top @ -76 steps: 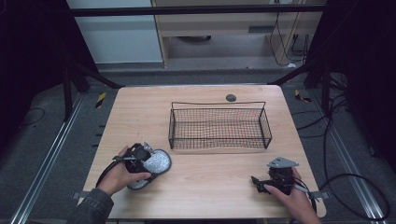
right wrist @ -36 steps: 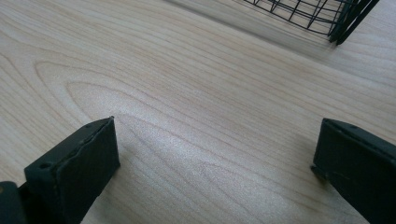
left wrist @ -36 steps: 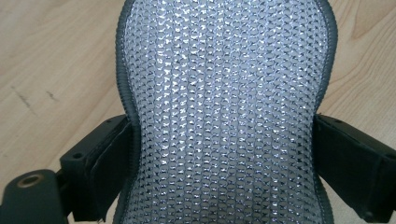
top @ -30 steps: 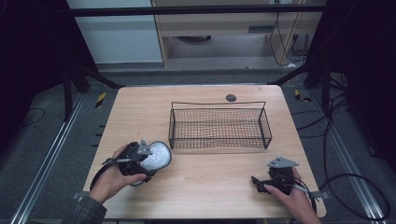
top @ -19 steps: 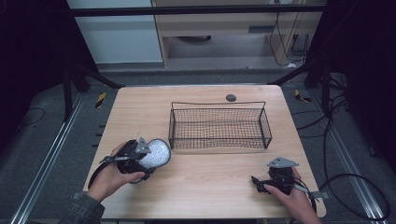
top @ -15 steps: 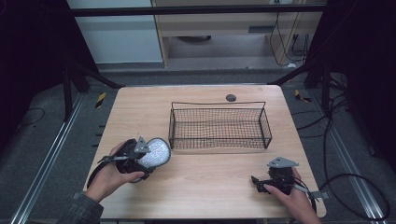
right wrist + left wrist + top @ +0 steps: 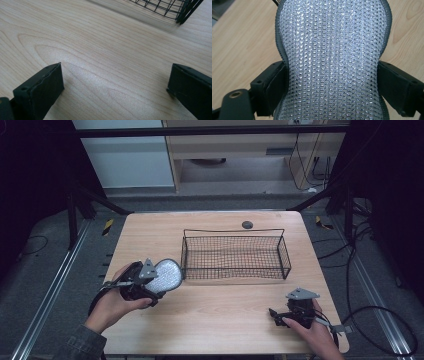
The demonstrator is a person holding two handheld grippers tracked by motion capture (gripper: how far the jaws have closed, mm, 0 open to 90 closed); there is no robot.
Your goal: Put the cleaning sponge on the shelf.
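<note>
— What had been changed since the earlier frame?

— The silver mesh scrubber (image 7: 166, 275) had been lifted off the wooden table (image 7: 220, 320) by the left gripper (image 7: 151, 284) and carried a little toward the wire basket (image 7: 233, 256). Earlier it had been lying flat near the table's left edge; now it was held tilted just beside the basket's left end, apart from the wire.

— And what was meant by that for the job?

— The pick-up was judged done. A drop into the basket was taken as the likely next step — nothing had yet been placed in it.

— How was the tool set?

— The left gripper's jaws had just been closing, and in the left gripper view they were seen narrowed onto the scrubber's waist, a pad (image 7: 277, 86) pressed against each grey-trimmed side. The grip looked firm, though the soft pad was judged liable to squash or slip if swung.

— And the other hand?

— The right gripper (image 7: 276, 313) was rested low at the table's right front corner, well apart from the scrubber — its jaws spread wide over bare wood, nothing between them.
</note>
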